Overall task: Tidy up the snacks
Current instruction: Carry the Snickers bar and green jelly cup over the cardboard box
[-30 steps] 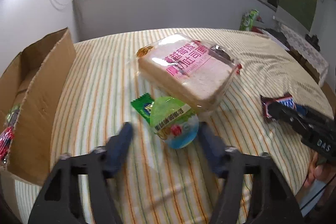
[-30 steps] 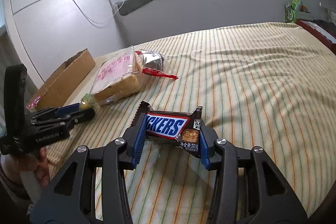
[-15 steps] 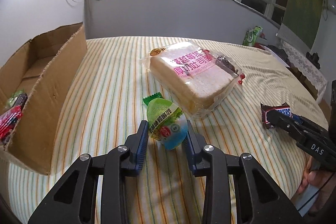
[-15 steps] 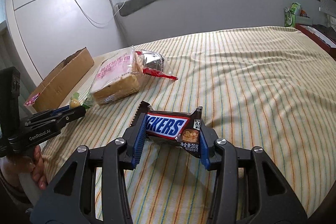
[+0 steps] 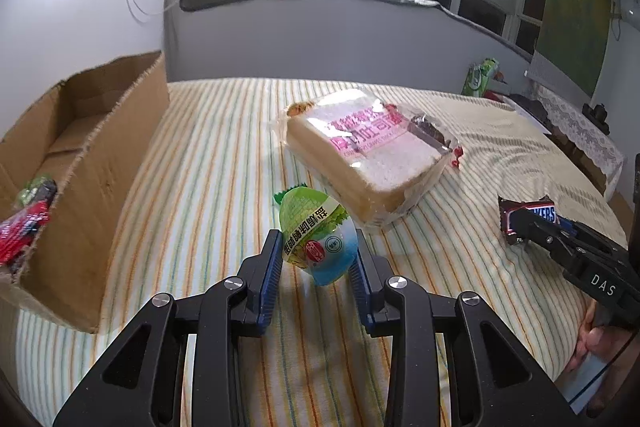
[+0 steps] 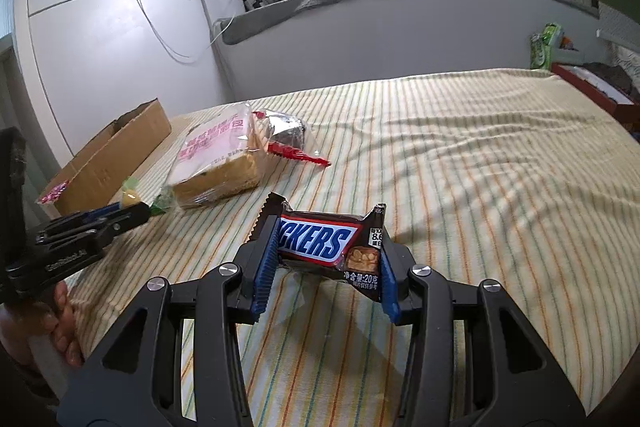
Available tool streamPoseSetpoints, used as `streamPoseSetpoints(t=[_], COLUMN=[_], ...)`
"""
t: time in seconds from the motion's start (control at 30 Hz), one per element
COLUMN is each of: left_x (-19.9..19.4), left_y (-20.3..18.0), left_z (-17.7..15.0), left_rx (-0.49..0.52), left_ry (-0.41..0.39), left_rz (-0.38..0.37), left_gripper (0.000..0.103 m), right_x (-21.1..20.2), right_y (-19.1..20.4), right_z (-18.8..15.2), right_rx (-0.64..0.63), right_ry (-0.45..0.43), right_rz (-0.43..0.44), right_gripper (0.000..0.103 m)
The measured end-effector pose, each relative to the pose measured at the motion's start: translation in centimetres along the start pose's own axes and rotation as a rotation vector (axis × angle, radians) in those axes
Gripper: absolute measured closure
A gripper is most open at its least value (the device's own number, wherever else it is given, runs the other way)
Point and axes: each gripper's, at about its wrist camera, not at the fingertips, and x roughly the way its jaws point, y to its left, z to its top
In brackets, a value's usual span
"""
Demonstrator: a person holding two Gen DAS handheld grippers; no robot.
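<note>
The small green-and-blue plastic-wrapped jelly snack (image 5: pixel 318 241) is clamped between the blue pads of the left gripper (image 5: pixel 316 263), just above the striped cloth (image 5: pixel 208 163); it is judged light, soft and slippery. The brown Snickers mini bar (image 6: pixel 328 241) is clamped endwise by the right gripper (image 6: pixel 326 267); its long axis lies across the jaws. The open cardboard box (image 5: pixel 100 155) stands left.
</note>
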Motion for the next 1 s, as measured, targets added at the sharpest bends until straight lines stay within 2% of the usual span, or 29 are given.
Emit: streamPoseSetpoints(t=[0.17, 0.3, 0.47, 0.7, 0.83, 1.0], left_x=[-1.0, -4.3, -9.4, -16.0, -18.5, -19.3], left_y=[-0.2, -0.3, -0.7, -0.6, 0.1, 1.8], left_z=[0.1, 0.5, 0.9, 2.2, 2.7, 2.7], left_rx=[0.010, 0.005, 0.001, 0.001, 0.017, -0.017], left_ry=[-0.050, -0.126, -0.190, -0.299, -0.368, -0.387], left_rz=[0.029, 0.039, 0.040, -0.001, 0.010, 0.007], left_gripper=[0.072, 0.072, 0.072, 0.072, 0.072, 0.072], right_x=[-0.6, -3.3, -7.6, -13.6, -14.2, -13.4], right_y=[-0.3, 1.1, 3.0, 6.6, 8.4, 10.2], right_z=[-0.1, -0.8, 0.6, 3.8, 4.6, 5.1], right_rx=[0.050, 0.061, 0.038, -0.025, -0.054, -0.090], right_ry=[0.015, -0.018, -0.096, -0.223, -0.238, -0.220], right_rz=[-0.013, -0.023, -0.041, -0.047, -0.048, -0.049], right_gripper=[0.058, 0.058, 0.058, 0.058, 0.058, 0.058])
